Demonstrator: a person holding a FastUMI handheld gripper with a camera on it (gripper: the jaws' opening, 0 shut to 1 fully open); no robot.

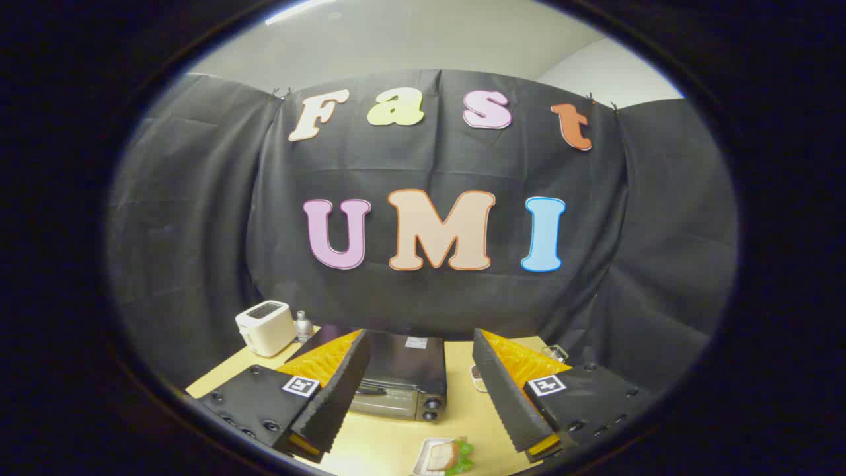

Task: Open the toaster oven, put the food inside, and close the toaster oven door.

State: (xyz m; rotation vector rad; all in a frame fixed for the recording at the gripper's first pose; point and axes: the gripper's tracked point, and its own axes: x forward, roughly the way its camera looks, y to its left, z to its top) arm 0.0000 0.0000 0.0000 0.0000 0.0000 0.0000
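Observation:
A black toaster oven [403,377] stands on the wooden table [462,410], its door shut, with a handle across the front and two knobs at its right side. In front of it lies a small plate [444,457] with a slice of bread and green leaves. My gripper [423,347] hovers high above the table, open wide, with nothing between its fingers. The left finger [337,390] overlaps the oven's left part. To the oven's right stands the right finger [505,390]. The plate sits below and between both fingers.
A white pop-up toaster [266,327] stands at the table's back left, with a small metal shaker [303,326] beside it. A small white item [477,377] lies to the right of the oven, and a clear object [554,352] sits near the back right corner.

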